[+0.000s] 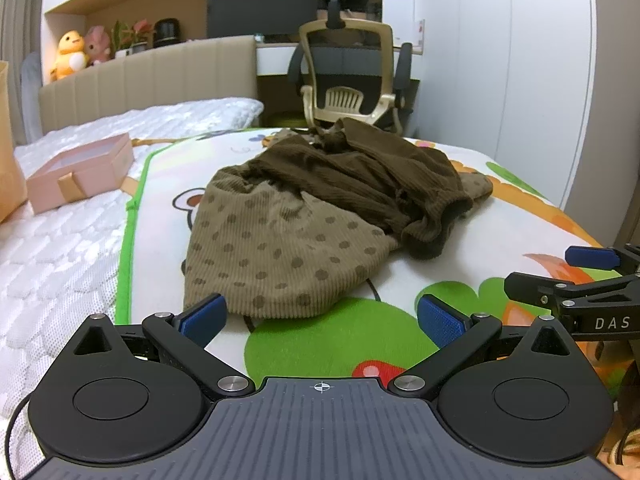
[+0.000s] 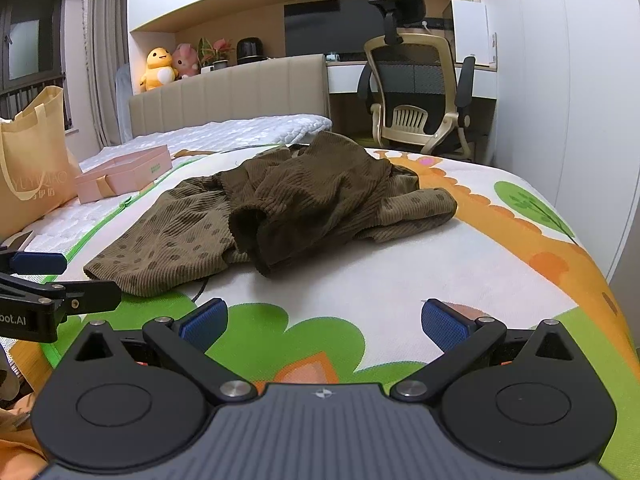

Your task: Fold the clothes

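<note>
A crumpled brown corduroy garment (image 1: 320, 208) lies on the cartoon play mat (image 1: 360, 336) on the bed. Its lighter dotted part faces me and a darker plain part with a sleeve is bunched on top. It also shows in the right wrist view (image 2: 272, 208). My left gripper (image 1: 320, 316) is open and empty, just short of the garment's near hem. My right gripper (image 2: 324, 320) is open and empty, a little back from the garment over the mat. Each gripper shows at the edge of the other's view, the right gripper (image 1: 592, 280) and the left gripper (image 2: 40, 280).
A pink gift box (image 1: 80, 172) sits on the white mattress (image 1: 48, 272) to the left. A tan tote bag (image 2: 32, 168) stands beside it. An office chair (image 1: 352, 76) stands beyond the bed's far edge. A white wardrobe (image 2: 568, 80) is on the right.
</note>
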Available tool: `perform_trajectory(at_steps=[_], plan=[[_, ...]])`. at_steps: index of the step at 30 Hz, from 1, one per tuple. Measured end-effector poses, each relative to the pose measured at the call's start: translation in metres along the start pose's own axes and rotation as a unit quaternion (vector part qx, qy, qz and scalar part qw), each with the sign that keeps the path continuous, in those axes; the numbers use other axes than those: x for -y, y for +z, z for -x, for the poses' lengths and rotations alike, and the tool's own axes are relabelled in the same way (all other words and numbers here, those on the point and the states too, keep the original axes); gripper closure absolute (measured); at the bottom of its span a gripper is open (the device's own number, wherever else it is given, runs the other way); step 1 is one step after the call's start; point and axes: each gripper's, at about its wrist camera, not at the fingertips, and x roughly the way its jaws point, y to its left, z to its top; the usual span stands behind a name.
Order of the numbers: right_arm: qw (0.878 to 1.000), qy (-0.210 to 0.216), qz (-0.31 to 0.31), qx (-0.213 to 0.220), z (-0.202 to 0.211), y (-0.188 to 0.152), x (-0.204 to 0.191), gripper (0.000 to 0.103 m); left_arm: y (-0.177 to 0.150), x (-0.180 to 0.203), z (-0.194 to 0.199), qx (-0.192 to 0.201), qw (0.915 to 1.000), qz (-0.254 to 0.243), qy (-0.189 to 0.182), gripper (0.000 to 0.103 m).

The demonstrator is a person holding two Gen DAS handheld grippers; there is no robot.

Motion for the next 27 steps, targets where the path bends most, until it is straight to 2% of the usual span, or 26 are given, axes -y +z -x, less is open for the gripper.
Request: perform_trajectory(at_steps=[27], plan=[[1.000,0.000,0.000,-0.004,-0.0009,-0.0009,-0.0002,0.000,-0.0011,-0.0006,-0.0002,-0.005,1.0000,0.003,0.000,0.000]])
